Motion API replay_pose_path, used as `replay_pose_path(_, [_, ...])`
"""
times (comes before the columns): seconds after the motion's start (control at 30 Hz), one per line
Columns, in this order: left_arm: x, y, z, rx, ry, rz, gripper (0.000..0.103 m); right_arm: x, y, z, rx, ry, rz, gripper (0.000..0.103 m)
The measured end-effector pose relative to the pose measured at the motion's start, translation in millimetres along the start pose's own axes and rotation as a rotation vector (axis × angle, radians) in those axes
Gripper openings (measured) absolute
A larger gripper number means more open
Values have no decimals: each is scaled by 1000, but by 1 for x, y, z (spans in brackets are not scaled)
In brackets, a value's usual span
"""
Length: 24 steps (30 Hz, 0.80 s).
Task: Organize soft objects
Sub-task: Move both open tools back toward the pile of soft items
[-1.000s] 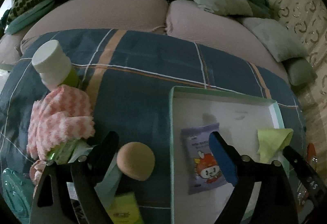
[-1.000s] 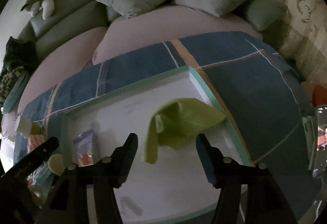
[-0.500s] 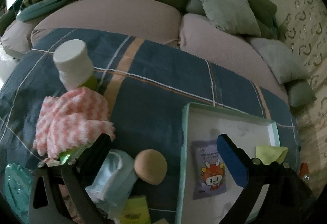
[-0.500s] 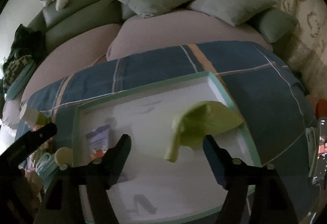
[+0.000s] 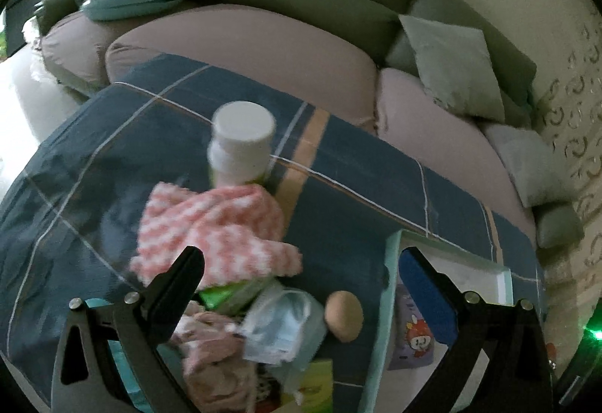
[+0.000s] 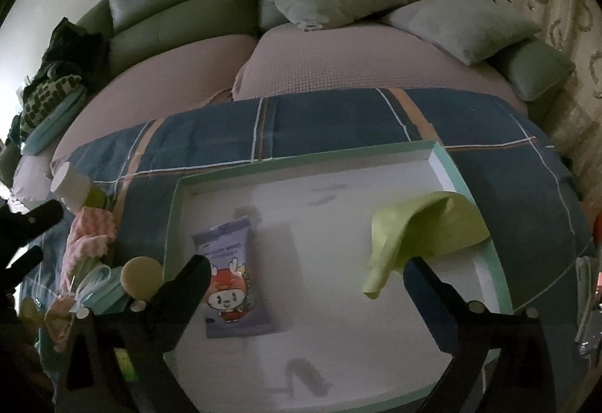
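Left wrist view: left gripper (image 5: 301,266) spread wide, nothing btwn fingers. Lower centre of frame, a heap on the plaid blanket (image 5: 357,179): pink-white cloth (image 5: 210,224), face mask (image 5: 282,326), tan sponge (image 5: 344,315); white-capped bottle (image 5: 240,145) just behind, somewhat blurred.

Right wrist view: right gripper (image 6: 304,270) jaws opening, empty, over the tray (image 6: 301,159). Wipes packet (image 6: 231,281) lies centre-left in tray; yellow-green cloth (image 6: 421,228) at its right wall, prob. draped on the rim.

right gripper (image 6: 304,268) jaws opening, yellow-green cloth (image 6: 425,232) released.
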State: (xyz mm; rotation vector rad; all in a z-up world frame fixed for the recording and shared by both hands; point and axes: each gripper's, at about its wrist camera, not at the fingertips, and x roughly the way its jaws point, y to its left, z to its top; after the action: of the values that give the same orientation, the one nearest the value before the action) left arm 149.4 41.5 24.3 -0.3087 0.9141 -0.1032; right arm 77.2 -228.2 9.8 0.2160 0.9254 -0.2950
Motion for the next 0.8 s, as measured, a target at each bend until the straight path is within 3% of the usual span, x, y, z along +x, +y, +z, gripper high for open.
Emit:
replay_pose_path(0.27, [-22,35,10,-53,-53,57,103,-1,6,0,-11,2,6,103])
replay_pose_path(0.6, [-34,107,12,-181,-25,269,103,2,37,-4,-48,4,91,103])
replay_pose_path(0.8, [-42,128,11,-235,-34,263,103,5,57,-9,-88,12,121,103])
